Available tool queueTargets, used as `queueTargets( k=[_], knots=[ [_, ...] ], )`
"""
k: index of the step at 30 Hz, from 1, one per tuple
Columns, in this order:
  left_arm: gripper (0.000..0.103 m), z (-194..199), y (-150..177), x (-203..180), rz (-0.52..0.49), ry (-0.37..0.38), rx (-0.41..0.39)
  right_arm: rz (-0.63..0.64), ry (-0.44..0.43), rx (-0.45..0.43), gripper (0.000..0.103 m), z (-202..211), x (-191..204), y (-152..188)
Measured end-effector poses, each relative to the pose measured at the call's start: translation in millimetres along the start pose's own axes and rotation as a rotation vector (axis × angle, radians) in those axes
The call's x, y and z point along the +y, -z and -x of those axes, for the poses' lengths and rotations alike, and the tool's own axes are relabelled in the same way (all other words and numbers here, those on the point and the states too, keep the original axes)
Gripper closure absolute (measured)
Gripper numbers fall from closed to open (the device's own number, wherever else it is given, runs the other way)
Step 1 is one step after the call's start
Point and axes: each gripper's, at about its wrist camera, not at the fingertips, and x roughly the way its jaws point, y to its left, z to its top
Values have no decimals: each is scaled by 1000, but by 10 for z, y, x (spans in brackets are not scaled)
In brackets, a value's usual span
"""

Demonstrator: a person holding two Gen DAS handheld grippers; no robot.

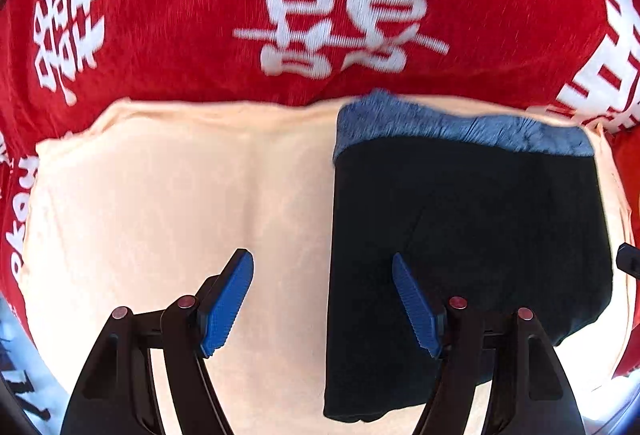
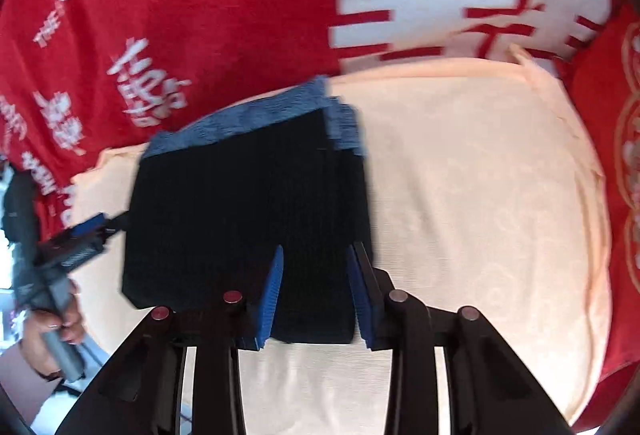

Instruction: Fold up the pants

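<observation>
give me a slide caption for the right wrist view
Right gripper with open fingers straddling the near edge of folded dark pants on a cream cloth.

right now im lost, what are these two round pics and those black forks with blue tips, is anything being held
Each picture comes from a fisheye camera mounted on a hand-held gripper, looking forward along its two fingers; a person holds one gripper in each hand. The black forks with blue pads are those fingers.

The left gripper is spread open above the cloth, holding nothing. The right gripper is also open, with the near edge of the dark pants lying between its fingers, not pinched.

The pants, already folded into a compact block with a blue waistband at the far edge, lie on a cream cloth. Under that is a red cover printed with white characters. The right view also shows the person's hand holding the other gripper.
</observation>
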Motion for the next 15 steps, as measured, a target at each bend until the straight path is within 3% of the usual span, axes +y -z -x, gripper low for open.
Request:
queueTargets(
  k=[3, 7, 12, 15],
  knots=[
    [18, -75, 94, -1, -16, -33, 6, 54, 17, 58, 67, -199, 154, 73],
    [18, -63, 127, 10, -22, -18, 12, 122, 91, 80, 66, -412, 243, 162],
    [18, 2, 136, 58, -4, -19, 29, 93, 92, 88, 66, -367, 229, 182],
    [18, 90, 155, 91, 2, -35, 38, 76, 94, 101, 60, -312, 231, 216]
  ],
)
